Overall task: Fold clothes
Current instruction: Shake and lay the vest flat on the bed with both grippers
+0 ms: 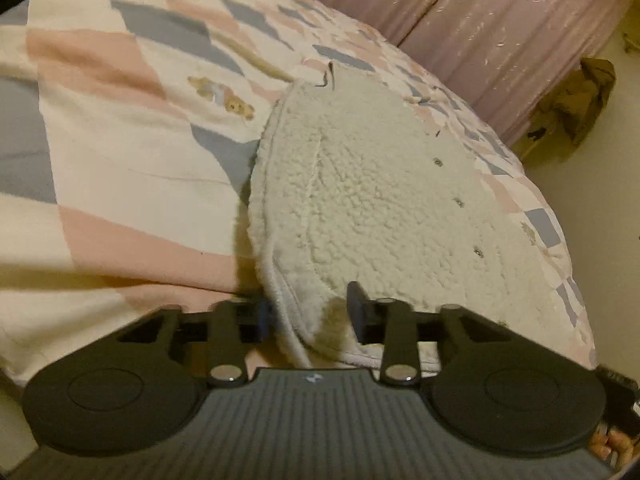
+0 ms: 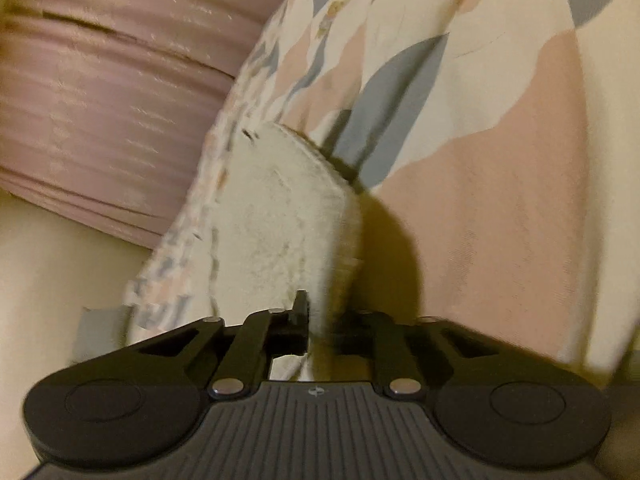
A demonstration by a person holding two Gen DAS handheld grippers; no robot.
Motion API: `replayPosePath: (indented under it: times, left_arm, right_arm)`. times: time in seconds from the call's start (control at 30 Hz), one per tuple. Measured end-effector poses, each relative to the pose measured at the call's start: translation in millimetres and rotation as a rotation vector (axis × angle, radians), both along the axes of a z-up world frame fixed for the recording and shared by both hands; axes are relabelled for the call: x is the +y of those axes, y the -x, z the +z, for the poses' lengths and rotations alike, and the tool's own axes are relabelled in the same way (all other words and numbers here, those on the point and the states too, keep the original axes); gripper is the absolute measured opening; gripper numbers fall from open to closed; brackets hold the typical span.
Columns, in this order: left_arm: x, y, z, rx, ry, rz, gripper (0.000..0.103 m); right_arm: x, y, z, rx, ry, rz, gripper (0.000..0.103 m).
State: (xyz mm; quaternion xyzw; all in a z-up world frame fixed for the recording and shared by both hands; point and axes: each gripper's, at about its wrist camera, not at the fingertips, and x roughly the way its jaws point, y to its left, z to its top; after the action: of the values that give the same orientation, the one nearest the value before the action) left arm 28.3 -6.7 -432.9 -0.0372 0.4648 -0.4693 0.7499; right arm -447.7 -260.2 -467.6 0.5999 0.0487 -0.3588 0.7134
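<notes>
So, the fleece garment [image 1: 372, 208] lies on the bed, cream and woolly side up, with its long axis running straight away from the left gripper [image 1: 310, 314] toward the far edge of the mattress. Its near end is lifted into that tool: the two fingers stand apart with the folded, piped hem sitting between them, the left pad [image 1: 262, 316] against the fabric's edge and the right pad [image 1: 358, 308] at the fleece on the other side, though a gap shows, so a firm clamp isn't certain. A row of small metal snaps [image 1: 458, 201] runs along the right side of the garment, following that same long line, and a dark loop [image 1: 330, 76] marks the far tip.

Over on the right wrist view, blurred, the right gripper [image 2: 320, 320] has the same fleece [image 2: 280, 216] rising between its fingers; the left finger [image 2: 300, 312] presses against the cloth, the right one is lost in shadow and smear, so whether it's pinched I can't tell. From here the garment points up and to the left.

Underneath, a quilt [image 1: 120, 152] in cream, pink and grey-blue patches with little bear prints covers the bed. Beyond it hang mauve curtains [image 1: 500, 40], with pale floor [image 1: 592, 200] and a brown bag [image 1: 580, 100] off to the right.
</notes>
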Motion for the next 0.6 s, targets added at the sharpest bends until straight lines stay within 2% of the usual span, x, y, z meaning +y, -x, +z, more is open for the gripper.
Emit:
replayPosePath:
  times: [0.2,0.3,0.43,0.57,0.6]
  left_arm:
    - [1.2,4.8,46.4,-0.163,0.039,-0.025,0.007]
    - [14.6,8.9,53.0,-0.200,0.042,-0.032,0.007]
    - [25.3,12.9,33.8,-0.167,-0.007,-0.014,0.007]
    - [35.7,20.0,22.4,-0.181,-0.036,-0.008,0.008]
    - [36.8,20.1,20.0,-0.184,-0.047,-0.005,0.011]
  right_arm:
    - [19.6,10.8,52.0,-0.035,0.116,0.030,0.006]
    - [29.8,16.8,55.8,-0.013,0.122,0.038,0.006]
    - [46.5,27.5,28.1,0.025,0.031,0.017,0.006]
    - [65.9,37.5,16.1,0.011,0.031,0.000,0.006]
    - [66.9,35.4,14.6,0.047,0.021,0.003,0.008]
